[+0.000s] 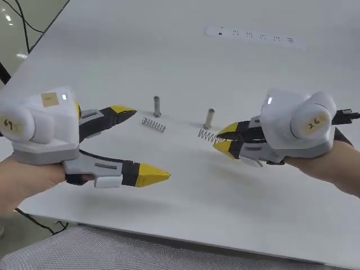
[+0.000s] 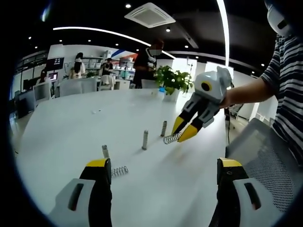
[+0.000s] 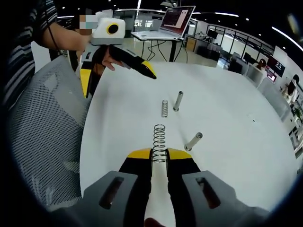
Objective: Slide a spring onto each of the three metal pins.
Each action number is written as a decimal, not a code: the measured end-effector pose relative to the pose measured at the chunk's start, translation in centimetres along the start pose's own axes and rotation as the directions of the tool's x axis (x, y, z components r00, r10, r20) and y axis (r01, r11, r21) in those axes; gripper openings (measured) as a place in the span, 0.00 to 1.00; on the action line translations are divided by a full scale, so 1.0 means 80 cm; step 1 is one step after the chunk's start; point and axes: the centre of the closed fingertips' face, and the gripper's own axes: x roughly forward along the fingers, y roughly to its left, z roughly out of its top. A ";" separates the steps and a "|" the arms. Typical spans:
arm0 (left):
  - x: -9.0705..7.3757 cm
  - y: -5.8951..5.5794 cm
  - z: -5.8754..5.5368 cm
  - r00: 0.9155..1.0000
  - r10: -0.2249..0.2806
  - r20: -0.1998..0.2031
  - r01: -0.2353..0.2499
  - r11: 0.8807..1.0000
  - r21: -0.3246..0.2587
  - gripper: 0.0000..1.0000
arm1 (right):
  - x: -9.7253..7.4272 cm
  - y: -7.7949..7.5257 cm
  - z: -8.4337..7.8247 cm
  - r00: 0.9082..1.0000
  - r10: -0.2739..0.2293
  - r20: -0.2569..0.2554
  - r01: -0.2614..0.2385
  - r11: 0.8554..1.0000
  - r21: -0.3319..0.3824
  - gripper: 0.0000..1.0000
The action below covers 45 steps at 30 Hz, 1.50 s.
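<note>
Two upright metal pins (image 1: 157, 106) (image 1: 209, 118) stand mid-table, and the left gripper view shows a third pin (image 2: 164, 128) further along the row. A loose spring (image 1: 153, 124) lies flat between the first two pins. My right gripper (image 1: 224, 140) is shut on the end of another spring (image 1: 205, 135), held level just above the table, with its free end near the middle pin (image 3: 193, 141). The held spring (image 3: 159, 139) sticks straight out from the closed tips. My left gripper (image 1: 143, 143) hovers open and empty near the table's front left.
A white power strip (image 1: 253, 35) lies at the table's far side. A grey mesh chair (image 1: 84, 247) sits below the table's near edge. A potted plant (image 2: 173, 80) and a standing person are beyond the table's far end, and a laptop (image 3: 177, 19) is on another desk.
</note>
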 end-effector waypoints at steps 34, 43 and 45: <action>0.081 -0.057 0.014 0.963 -0.269 -0.018 0.270 0.960 0.075 0.39 | -0.026 0.029 0.008 0.993 0.120 -0.003 -0.119 0.974 -0.192 0.13; 0.083 -0.059 0.021 0.955 -0.296 -0.005 0.295 0.953 0.069 0.24 | -0.031 0.033 0.017 0.992 0.126 0.017 -0.120 0.972 -0.201 0.13; 0.083 -0.059 0.022 0.955 -0.297 -0.002 0.297 0.953 0.068 0.22 | -0.031 0.033 0.018 0.992 0.126 0.020 -0.120 0.972 -0.202 0.13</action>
